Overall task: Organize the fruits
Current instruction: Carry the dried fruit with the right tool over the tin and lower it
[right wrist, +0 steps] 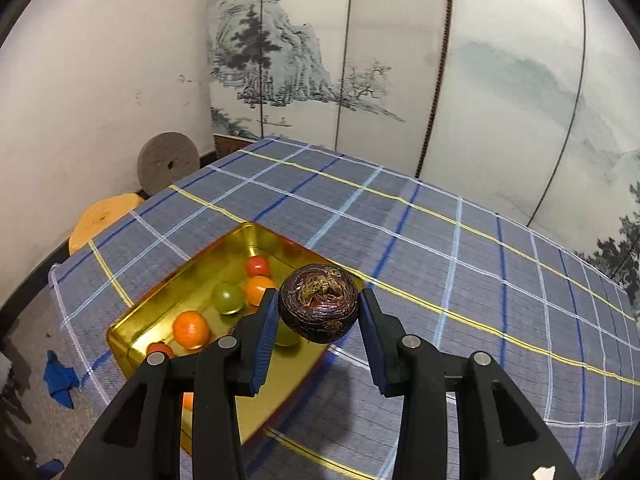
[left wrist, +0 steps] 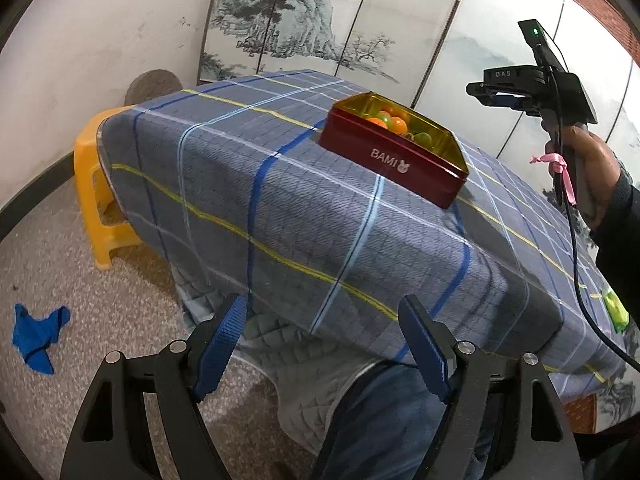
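Blue-padded, your right gripper (right wrist: 318, 318) clamps a dark purple fruit (right wrist: 319, 303) above the near edge of the gold-lined tin (right wrist: 168, 288) of small fruits, while your left gripper (left wrist: 322, 346) hangs spread and empty before the checked tablecloth (left wrist: 248, 184).

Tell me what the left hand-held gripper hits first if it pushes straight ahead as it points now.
Most likely the draped front side of the plaid tablecloth, just below the table's edge. The open left hand-held gripper points at that hanging cloth; the red BAMI tin sits higher and further back. Depth is uncertain.
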Tool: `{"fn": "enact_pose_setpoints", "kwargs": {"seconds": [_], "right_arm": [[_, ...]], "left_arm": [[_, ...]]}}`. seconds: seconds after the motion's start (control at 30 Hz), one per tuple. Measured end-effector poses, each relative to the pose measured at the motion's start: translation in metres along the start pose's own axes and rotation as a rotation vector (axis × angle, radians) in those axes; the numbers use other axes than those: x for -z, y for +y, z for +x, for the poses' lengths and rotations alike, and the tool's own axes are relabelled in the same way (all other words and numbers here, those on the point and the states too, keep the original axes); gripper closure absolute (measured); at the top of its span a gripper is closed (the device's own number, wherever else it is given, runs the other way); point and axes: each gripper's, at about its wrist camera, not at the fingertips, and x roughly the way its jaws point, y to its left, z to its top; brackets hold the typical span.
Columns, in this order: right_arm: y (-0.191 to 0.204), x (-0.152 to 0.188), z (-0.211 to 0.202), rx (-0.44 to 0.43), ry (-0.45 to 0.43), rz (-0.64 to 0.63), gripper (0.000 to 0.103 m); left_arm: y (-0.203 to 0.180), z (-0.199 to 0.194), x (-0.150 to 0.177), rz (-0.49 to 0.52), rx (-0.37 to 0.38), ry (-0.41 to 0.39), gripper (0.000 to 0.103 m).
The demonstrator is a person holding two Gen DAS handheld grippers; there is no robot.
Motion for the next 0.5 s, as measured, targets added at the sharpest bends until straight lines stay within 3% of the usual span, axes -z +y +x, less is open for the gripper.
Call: {"fn": "enact_pose_setpoints", "kwargs": {"seconds": [0.3,0.5], "right_arm": [[0.016,-0.006,0.023,-0.064,0.046,0.024,0.066],[0.021,0.013,0.039,-0.120,0.102,0.046,0.066]], "left_arm": [[0.014,0.008,0.003,-0.030,-0.012,0.028,0.024],[0.017,0.015,0.005,-0.043,-0.013,0.053,0.024]]}}
